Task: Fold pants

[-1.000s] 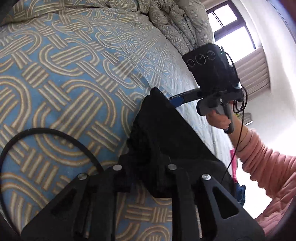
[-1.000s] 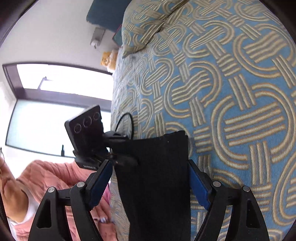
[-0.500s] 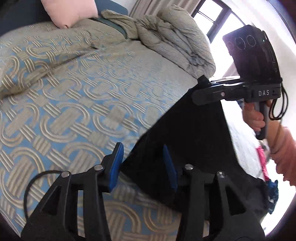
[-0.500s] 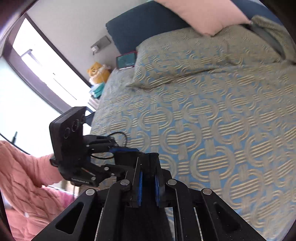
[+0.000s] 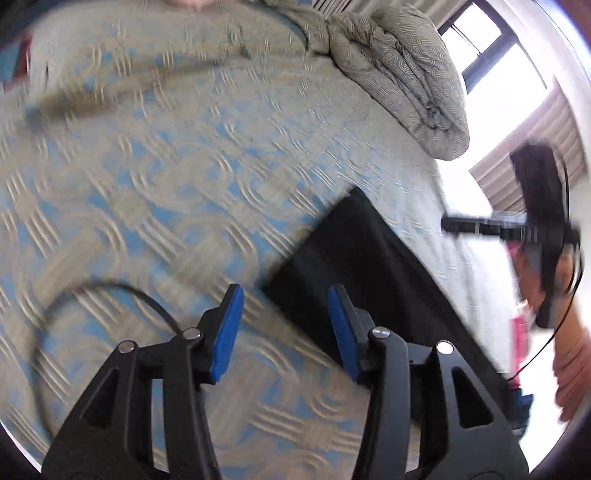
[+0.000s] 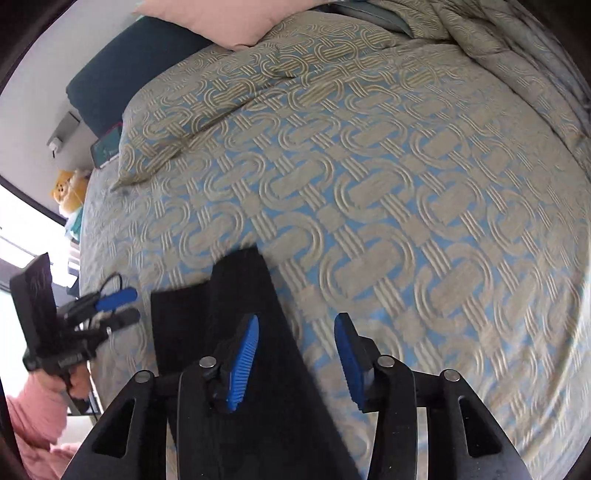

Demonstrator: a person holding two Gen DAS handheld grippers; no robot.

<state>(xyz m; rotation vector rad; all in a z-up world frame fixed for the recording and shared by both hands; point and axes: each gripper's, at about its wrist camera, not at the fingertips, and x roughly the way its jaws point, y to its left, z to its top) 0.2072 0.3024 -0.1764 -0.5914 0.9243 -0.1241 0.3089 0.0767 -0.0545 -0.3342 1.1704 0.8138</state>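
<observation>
— Pants (image 6: 236, 332), where do they lie?

— Flat on the bedspread (image 6: 406, 206), a black folded strip near the bed's edge. In the left wrist view the pants (image 5: 369, 273) run as a dark slab from the middle down to the lower right; the upper corner rests on the patterned cover.

— Is either gripper holding them?

— No. The left gripper (image 5: 284, 328) hangs above the cloth's near corner, jaws opening, and only bedspread (image 5: 184, 177) shows between the blue pads (image 5: 225, 332). The right gripper (image 6: 295, 354) is also opening; its left finger stands over the black cloth, its right over the cover, and nothing is pinched.

— How do the hands sit?

— Both tools point steeply down at the bed. Seen from the right wrist, the left gripper (image 6: 122, 306) sits at the far left beside the pants' edge, one hand (image 6: 74, 384) wrapped on its handle, a pink sleeve (image 6: 33, 417) below. From the left wrist, the right gripper (image 5: 448, 224) is blurred at the right edge, level fingers reaching toward the bed, clear of the cloth.

— What else is around?

— A rumpled duvet (image 5: 406, 74) at the far side, a pink pillow (image 6: 221, 18) against a dark headboard (image 6: 122, 74), and a bright window (image 5: 495, 59).
</observation>
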